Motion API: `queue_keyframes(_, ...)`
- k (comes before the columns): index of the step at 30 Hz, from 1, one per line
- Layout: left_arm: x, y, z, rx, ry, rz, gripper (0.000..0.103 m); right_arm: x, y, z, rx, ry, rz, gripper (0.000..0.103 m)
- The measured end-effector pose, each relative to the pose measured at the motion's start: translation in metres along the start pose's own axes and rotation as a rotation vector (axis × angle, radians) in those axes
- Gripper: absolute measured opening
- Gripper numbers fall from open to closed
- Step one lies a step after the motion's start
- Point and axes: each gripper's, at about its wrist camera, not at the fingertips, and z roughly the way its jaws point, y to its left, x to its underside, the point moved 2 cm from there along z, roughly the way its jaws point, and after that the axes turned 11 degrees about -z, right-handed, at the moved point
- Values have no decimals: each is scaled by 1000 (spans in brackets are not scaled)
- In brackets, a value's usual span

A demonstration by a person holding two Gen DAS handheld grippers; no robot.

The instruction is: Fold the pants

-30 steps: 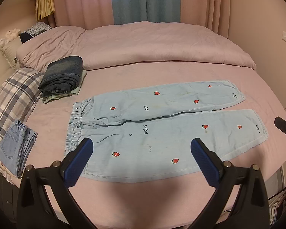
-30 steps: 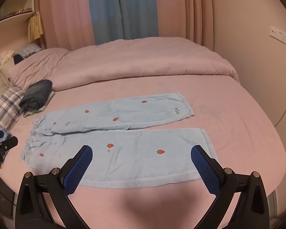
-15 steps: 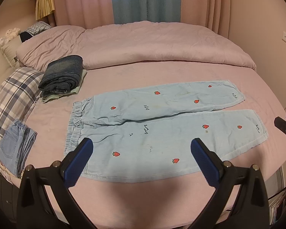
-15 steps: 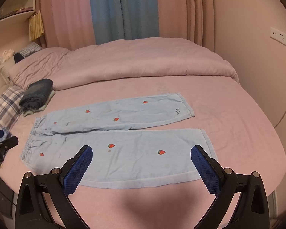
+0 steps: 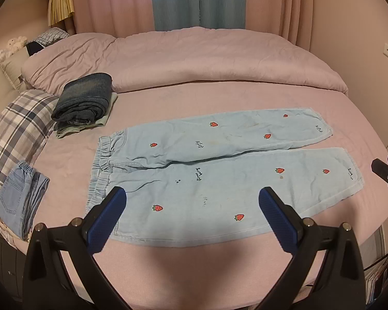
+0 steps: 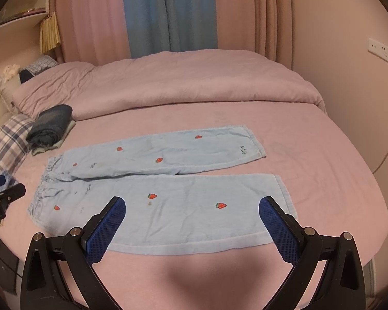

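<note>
While pants (image 5: pixel 219 170) lie flat, folded jeans (image 5: pixel 84 102) sit near.

Pants (image 5: pixel 219 173) flat on the bed (image 5: pixel 194 266), waistband left, folded jeans (image 5: pixel 84 100) behind-left, duvet (image 5: pixel 194 62) behind

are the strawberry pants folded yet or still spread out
Spread out. The light blue pants lie flat on the bed, both legs side by side at full length, no fold in them.

Pants (image 6: pixel 168 201): light blue, strawberry print, flat on the pink bed (image 6: pixel 323 168)
Right gripper (image 6: pixel 191 204): jaws wide apart, above the near leg
Left gripper (image 6: pixel 2 196): at the left edge
</note>
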Motion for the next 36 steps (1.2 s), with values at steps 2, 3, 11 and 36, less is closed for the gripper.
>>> queue_keyframes(2, 1, 1, 1, 1, 1, -1, 102, 0, 1, 1, 0, -1, -1, 103)
queue_keyframes(3, 1, 1, 1, 1, 2, -1, 103, 0, 2, 2, -1, -1, -1, 103)
queue_keyframes(11, 2, 5, 13, 17, 32, -24, 102, 4, 6, 13, -4, 45, -22, 103)
queue_keyframes(36, 79, 207, 115, 163, 238, -881, 102, 90, 268, 113, -426, -84, -1067, 75)
